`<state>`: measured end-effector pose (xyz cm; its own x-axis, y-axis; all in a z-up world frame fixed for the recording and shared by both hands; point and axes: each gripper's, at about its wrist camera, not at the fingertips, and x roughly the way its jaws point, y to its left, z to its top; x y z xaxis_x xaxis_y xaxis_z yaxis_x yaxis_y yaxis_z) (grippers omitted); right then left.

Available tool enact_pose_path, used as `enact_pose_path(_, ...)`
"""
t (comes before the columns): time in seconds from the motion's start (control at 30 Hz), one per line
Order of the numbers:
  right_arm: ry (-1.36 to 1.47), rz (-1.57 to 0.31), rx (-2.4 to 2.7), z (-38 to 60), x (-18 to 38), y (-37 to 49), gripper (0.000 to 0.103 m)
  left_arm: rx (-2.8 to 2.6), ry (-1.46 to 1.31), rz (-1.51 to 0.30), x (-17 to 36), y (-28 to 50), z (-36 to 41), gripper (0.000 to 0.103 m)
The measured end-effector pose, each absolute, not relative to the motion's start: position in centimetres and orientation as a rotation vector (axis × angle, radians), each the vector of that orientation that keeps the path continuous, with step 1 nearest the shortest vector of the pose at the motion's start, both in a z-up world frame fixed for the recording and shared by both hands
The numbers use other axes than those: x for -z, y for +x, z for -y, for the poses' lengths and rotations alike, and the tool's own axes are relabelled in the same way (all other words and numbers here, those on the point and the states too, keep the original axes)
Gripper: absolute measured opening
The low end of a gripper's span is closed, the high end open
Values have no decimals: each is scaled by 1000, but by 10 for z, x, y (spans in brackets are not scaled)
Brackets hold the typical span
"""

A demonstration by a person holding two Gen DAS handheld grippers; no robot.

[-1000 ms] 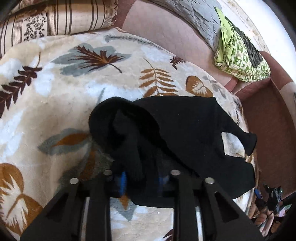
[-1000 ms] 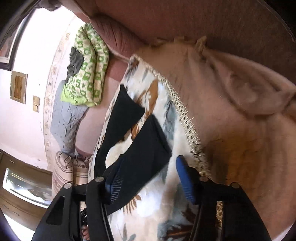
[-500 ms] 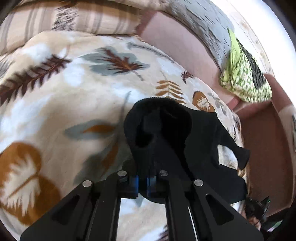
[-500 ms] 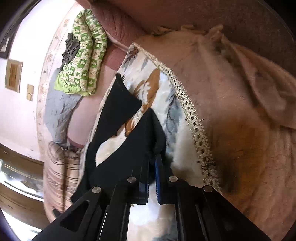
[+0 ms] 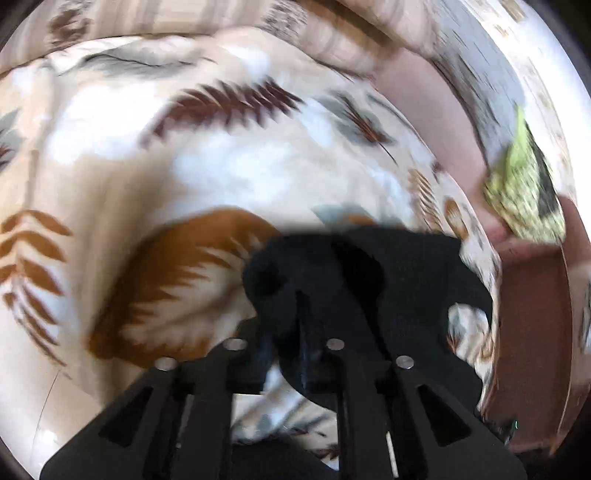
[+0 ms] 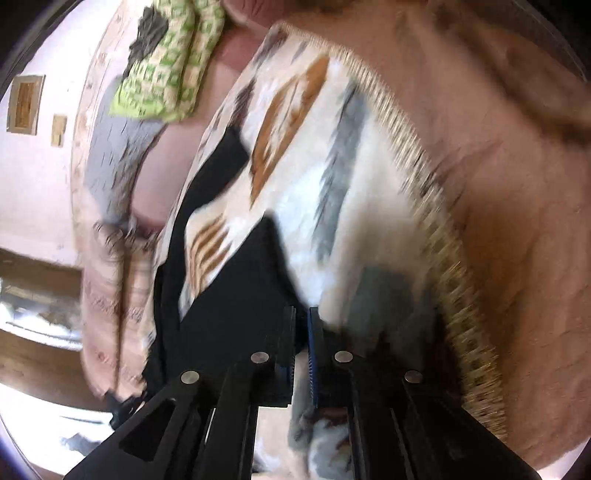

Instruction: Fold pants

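Observation:
The black pants point(image 5: 399, 280) lie on a cream blanket with brown and grey leaves point(image 5: 166, 177). My left gripper point(image 5: 288, 347) is shut on the bunched waist end of the pants and holds it just over the blanket. In the right wrist view my right gripper point(image 6: 301, 339) is shut on the end of one black leg point(image 6: 251, 280); the other leg point(image 6: 221, 155) stretches away toward the far edge. Both views are blurred by motion.
A green checked folded cloth point(image 5: 524, 192) lies on the pink sofa back point(image 5: 436, 96), also in the right wrist view point(image 6: 173, 62). A striped cushion point(image 5: 229, 14) is behind the blanket. The blanket's fringed edge point(image 6: 443, 236) borders pinkish fabric point(image 6: 517, 184).
Both grippers closed on the pants over the last second. The left one has since dragged the waist end across the blanket; the right one has pulled its leg end along.

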<state>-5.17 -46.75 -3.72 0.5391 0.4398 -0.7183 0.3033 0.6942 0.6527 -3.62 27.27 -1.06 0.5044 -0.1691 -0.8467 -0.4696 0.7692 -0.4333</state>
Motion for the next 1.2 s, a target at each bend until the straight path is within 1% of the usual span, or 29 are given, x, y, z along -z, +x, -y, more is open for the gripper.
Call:
enact_pose_path(0.03,797,-998,-32,470,29,-54,8,-227,-684,-1030,6,-38,-275,23)
enact_pose_path(0.07,765,-954,13,472,20,-56,11,-265,-664,-991,-5,-41,-278,26)
enact_pose_path(0.1,749,-919,36,474,13,-56,16,-271,-658,-961,-13,-44,-279,31)
enact_pose_path(0.13,729,-881,57,473,6,-58,17,-260,-653,-938,-21,-47,-277,39)
enact_pose_path(0.17,700,-838,52,470,-5,-57,18,-231,-642,-920,-30,-49,-273,43)
enact_pose_path(0.23,643,-779,8,457,-19,-54,22,-138,-630,-894,-47,-52,-252,55)
enact_pose_path(0.3,526,-742,-31,431,-33,-48,33,-6,-660,-915,-50,-51,-222,61)
enact_pose_path(0.37,423,-729,-54,406,-41,-46,36,125,-746,-988,-33,-41,-197,61)
enact_pose_path(0.43,387,-726,-103,388,-42,-43,36,149,-795,-1071,-10,-30,-178,61)
enact_pose_path(0.5,372,-734,-145,370,-42,-38,36,152,-876,-1167,18,-17,-167,61)
enact_pose_path(0.57,345,-739,-169,356,-43,-38,36,131,-940,-1224,40,-8,-166,61)
enact_pose_path(0.6,331,-739,-173,350,-42,-36,36,129,-954,-1219,44,-6,-164,61)
enact_pose_path(0.7,290,-728,-177,339,-44,-36,36,144,-967,-1183,40,-3,-160,66)
enact_pose_path(0.77,311,-713,-166,343,-46,-35,36,164,-970,-1156,39,0,-158,66)
enact_pose_path(0.8,342,-703,-158,350,-45,-32,36,170,-964,-1144,37,1,-158,62)
enact_pose_path(0.83,386,-693,-153,357,-44,-29,36,180,-951,-1129,36,1,-158,39)
enact_pose_path(0.87,470,-676,-152,369,-42,-23,42,181,-922,-1119,36,2,-156,24)
enact_pose_path(0.9,550,-664,-159,380,-38,-16,50,175,-914,-1118,36,1,-155,3)
enact_pose_path(0.97,725,-649,-187,400,-27,2,58,177,-916,-1078,34,-1,-155,3)
enact_pose_path(1.03,881,-634,-228,414,-13,21,63,194,-866,-990,19,-5,-153,3)
enact_pose_path(1.1,1027,-651,-273,421,8,46,64,209,-786,-890,2,-9,-149,3)
enact_pose_path(1.2,1131,-696,-246,425,33,73,64,202,-744,-826,-5,-7,-149,3)
